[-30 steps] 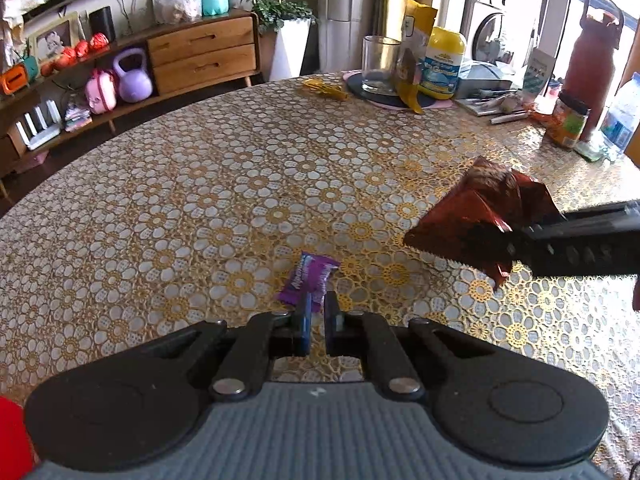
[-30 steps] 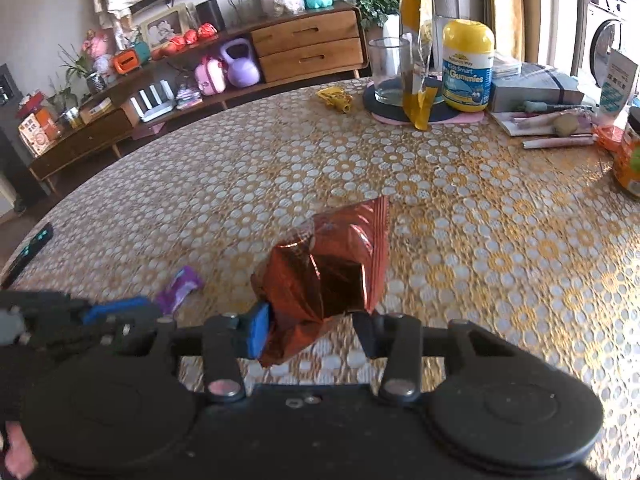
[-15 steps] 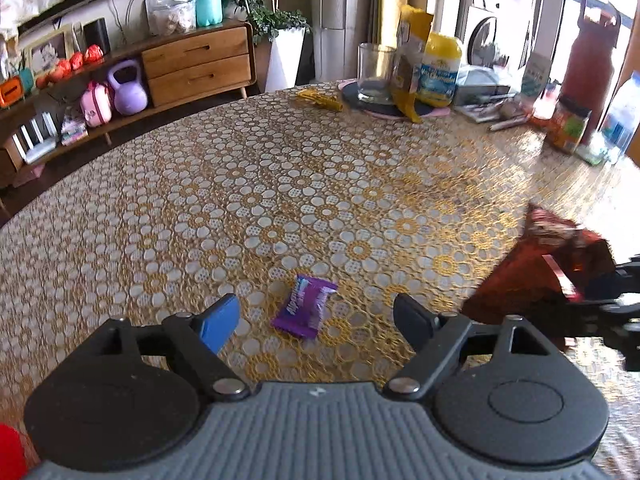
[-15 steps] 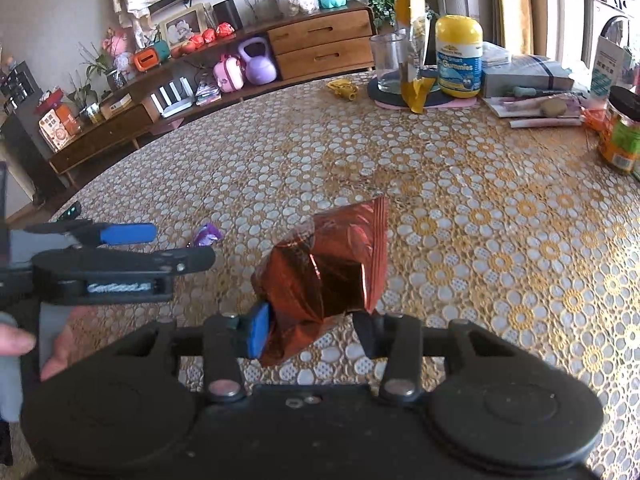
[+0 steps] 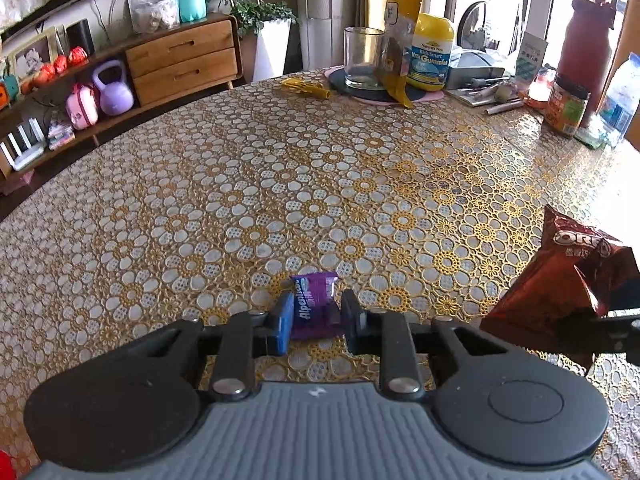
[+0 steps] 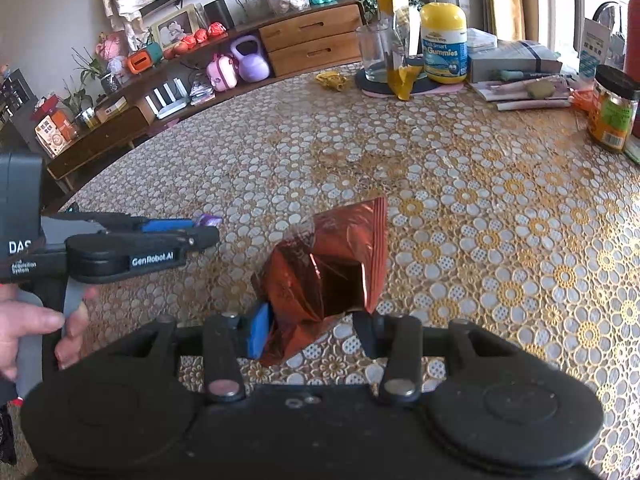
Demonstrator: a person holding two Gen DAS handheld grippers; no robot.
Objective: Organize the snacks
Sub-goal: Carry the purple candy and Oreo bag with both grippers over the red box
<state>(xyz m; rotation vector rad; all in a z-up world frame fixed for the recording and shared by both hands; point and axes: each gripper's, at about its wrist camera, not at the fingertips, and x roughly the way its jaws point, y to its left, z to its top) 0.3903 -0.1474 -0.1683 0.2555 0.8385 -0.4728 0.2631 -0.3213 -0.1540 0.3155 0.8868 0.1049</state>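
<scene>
A small purple Alpenliebe candy [image 5: 313, 305] lies on the gold flower-patterned tablecloth [image 5: 320, 184]. My left gripper [image 5: 314, 320] sits around it, one finger on each side, closed to the candy's width. The candy's tip also shows in the right wrist view [image 6: 208, 221], past the left gripper [image 6: 172, 230]. My right gripper [image 6: 310, 330] is shut on a crumpled red Oreo bag [image 6: 326, 276] and holds it above the table. The bag shows at the right edge of the left wrist view [image 5: 568, 280].
At the table's far side stand a drinking glass [image 5: 363, 58], a yellow snack pouch [image 5: 398, 40], a gummies bottle [image 5: 434, 54], a jar [image 5: 567, 104], a red flask [image 5: 586, 36] and papers with pens. A wooden sideboard [image 5: 180, 60] lies beyond the table.
My left gripper opened wide, then came down over the purple candy and closed onto its sides. My right gripper kept hold of the Oreo bag and drew off to the right.
</scene>
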